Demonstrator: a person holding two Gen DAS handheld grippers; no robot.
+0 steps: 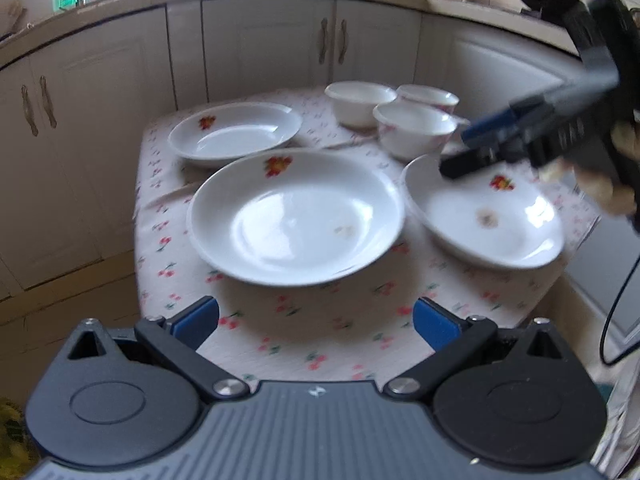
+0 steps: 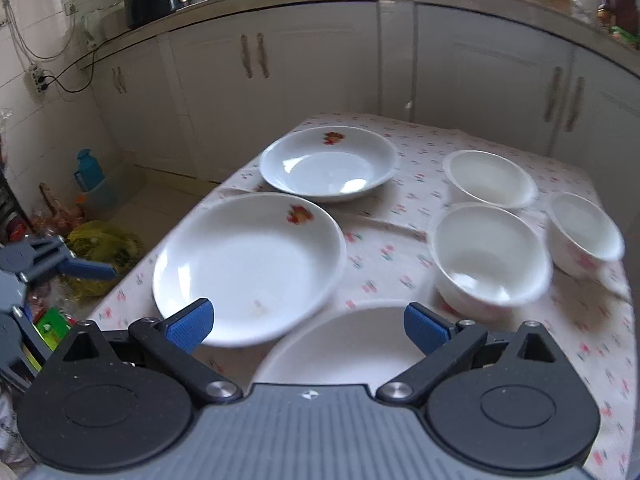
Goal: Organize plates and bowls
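On the table's cherry-print cloth (image 1: 304, 332), three white flower-marked ceramic plates (image 1: 294, 216) are spread leftward, three white bowls (image 1: 414, 130) clustered by the far right corner. Both the left gripper (image 1: 316, 320) and right gripper (image 2: 308, 322) are held agape, nothing gripped, the right poised above the near right plate (image 2: 344, 344).

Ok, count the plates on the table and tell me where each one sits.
3. The far plate sits at the back left, the middle plate at the centre, and the near plate on the right, under the right gripper. No stacked plates visible.
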